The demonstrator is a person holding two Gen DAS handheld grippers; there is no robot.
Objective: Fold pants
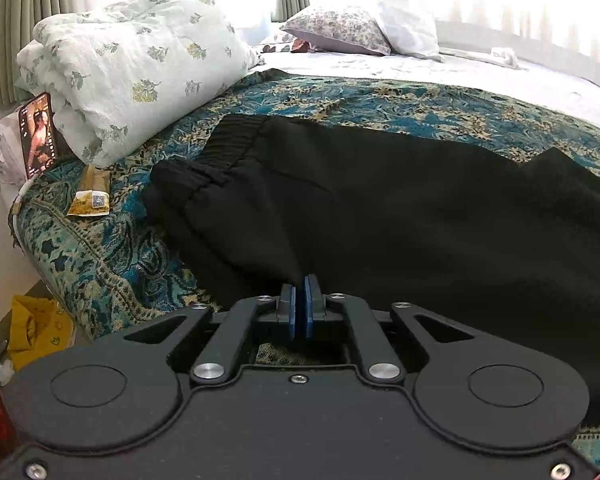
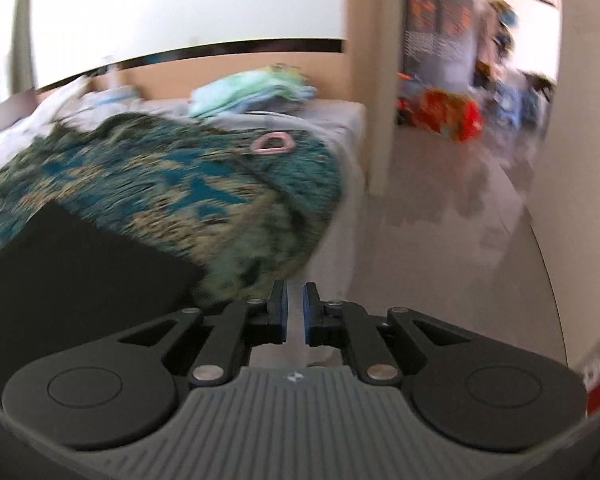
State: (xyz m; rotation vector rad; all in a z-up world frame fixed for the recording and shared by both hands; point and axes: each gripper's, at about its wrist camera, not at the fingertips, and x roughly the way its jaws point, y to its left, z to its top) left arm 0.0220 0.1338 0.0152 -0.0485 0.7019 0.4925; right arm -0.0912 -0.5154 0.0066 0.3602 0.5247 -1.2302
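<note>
Black pants [image 1: 380,208] lie spread on a teal patterned bedspread [image 1: 112,256], with the elastic waistband [image 1: 228,148] at the left. My left gripper [image 1: 300,284] is shut on a pinch of the pants' near fabric, which rises to the blue pads. In the blurred right wrist view a flat black part of the pants [image 2: 72,272] lies at the lower left on the bedspread [image 2: 180,188]. My right gripper [image 2: 295,292] stands past the bed's corner, to the right of the pants, its jaws a narrow gap apart and holding nothing.
A folded floral quilt [image 1: 140,60], a phone [image 1: 38,136] and a yellow packet [image 1: 90,196] sit at the left. Pillows [image 1: 340,32] lie at the back. A pink ring [image 2: 272,145] and folded clothes [image 2: 252,92] lie on the bed. Bare floor [image 2: 440,248] is to the right.
</note>
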